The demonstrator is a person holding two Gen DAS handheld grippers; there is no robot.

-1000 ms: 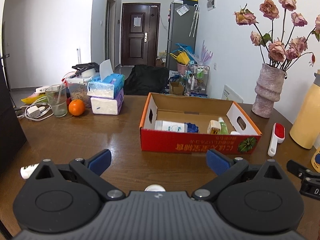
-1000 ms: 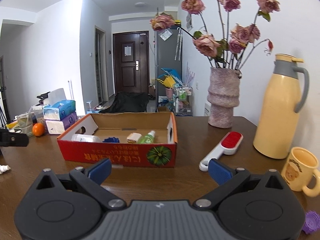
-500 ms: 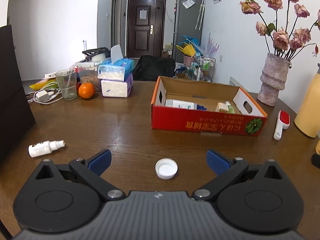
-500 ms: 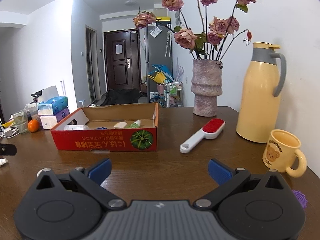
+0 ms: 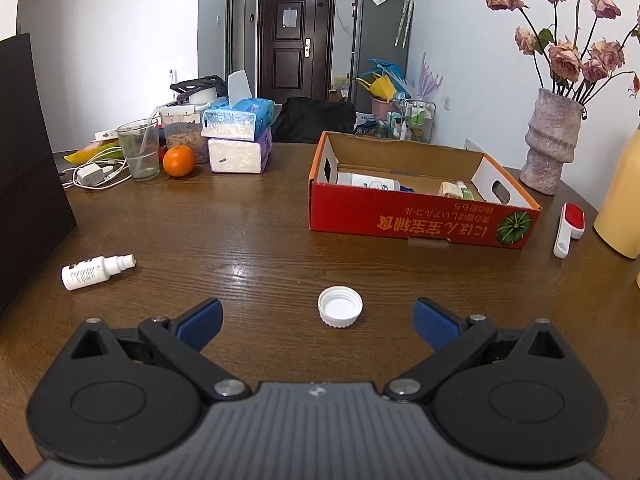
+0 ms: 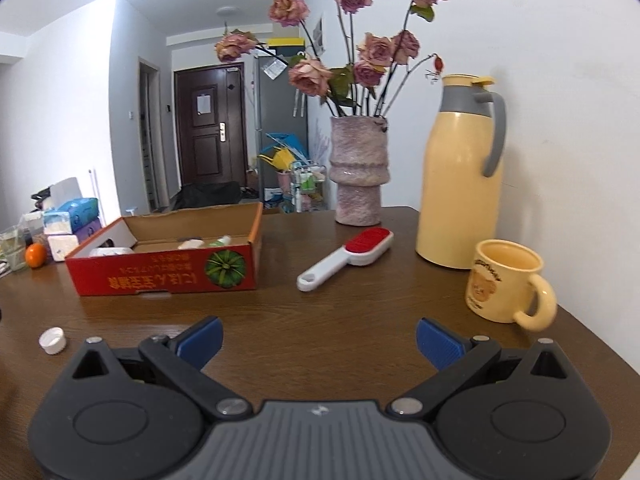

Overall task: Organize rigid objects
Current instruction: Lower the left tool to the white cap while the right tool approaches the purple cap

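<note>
Broadly, the wooden bench (image 5: 260,232) is carrying a red cardboard box (image 5: 416,220) that is holding a few small bottles. Right of it a red-and-white lint brush (image 6: 348,252) is lying flat. The left tongs (image 5: 318,322) are gaping wide with nothing in them, a white cap (image 5: 340,306) sitting just ahead between the blue pads. The right tongs (image 6: 319,340) are likewise spread and unladen. Off left a white spray bottle (image 5: 96,266) is lying on its side.

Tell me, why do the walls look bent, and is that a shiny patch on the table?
Left wrist view: fisheye bending curves the room's edges, corners go dark, and ceiling light glares on the table behind the white cap. Right wrist view: same bending; a bright ceiling glow top left; the mug looks slightly soft.
</note>
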